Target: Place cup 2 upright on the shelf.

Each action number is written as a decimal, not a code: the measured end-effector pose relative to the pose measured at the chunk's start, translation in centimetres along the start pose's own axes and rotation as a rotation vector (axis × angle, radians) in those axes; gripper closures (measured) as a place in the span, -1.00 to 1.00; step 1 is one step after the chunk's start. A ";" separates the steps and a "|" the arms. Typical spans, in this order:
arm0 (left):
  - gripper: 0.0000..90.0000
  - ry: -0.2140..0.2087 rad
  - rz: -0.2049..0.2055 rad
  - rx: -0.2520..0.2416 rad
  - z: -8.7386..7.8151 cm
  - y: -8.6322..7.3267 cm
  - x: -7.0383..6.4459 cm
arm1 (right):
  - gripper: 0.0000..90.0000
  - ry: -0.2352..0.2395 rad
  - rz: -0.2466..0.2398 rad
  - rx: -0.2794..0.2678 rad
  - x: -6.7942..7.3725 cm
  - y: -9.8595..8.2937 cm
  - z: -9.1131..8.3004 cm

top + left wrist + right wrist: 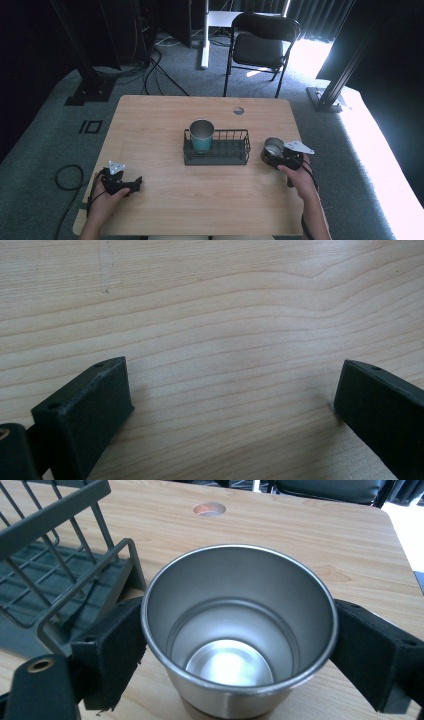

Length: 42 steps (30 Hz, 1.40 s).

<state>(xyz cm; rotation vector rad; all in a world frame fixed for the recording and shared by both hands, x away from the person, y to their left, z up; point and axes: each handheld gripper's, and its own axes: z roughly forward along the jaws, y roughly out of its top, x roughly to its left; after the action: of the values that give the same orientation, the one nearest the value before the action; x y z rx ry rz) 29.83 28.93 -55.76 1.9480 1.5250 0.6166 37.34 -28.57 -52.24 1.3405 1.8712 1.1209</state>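
A wire basket (235, 156) sits at the middle of the wooden table (150, 125), and a teal cup (201, 136) with a steel inside stands upright in its left end. Right of the basket, my right gripper (274, 155) is shut on an empty steel cup (273, 146). In the right gripper view the black pads (112, 650) press both sides of the steel cup (235, 605), with the basket (55, 510) just to its left. My left gripper (136, 184) is low over the table's front left. Its jaws (232, 390) stand open over bare wood.
A round cable hole (238, 110) lies in the table behind the basket. Beyond the far edge stands a black folding chair (262, 42). Cables lie on the grey carpet at the left, and black frame legs stand at both sides.
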 end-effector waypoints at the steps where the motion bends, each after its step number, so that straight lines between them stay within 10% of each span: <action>1: -0.94 0.000 0.000 0.000 0.0 0.0 0.0 | -0.73 -0.001 -0.002 -0.001 0.0 0.0 0.0; 42: -0.94 0.000 0.000 0.000 0.0 0.0 0.0 | -0.70 -0.012 0.004 -0.009 -0.4 3.1 -2.3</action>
<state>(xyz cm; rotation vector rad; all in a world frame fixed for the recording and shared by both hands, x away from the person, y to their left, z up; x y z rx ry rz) 29.83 28.93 -55.76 1.9481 1.5250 0.6168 37.01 -29.22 -48.39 1.3435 1.8535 1.1199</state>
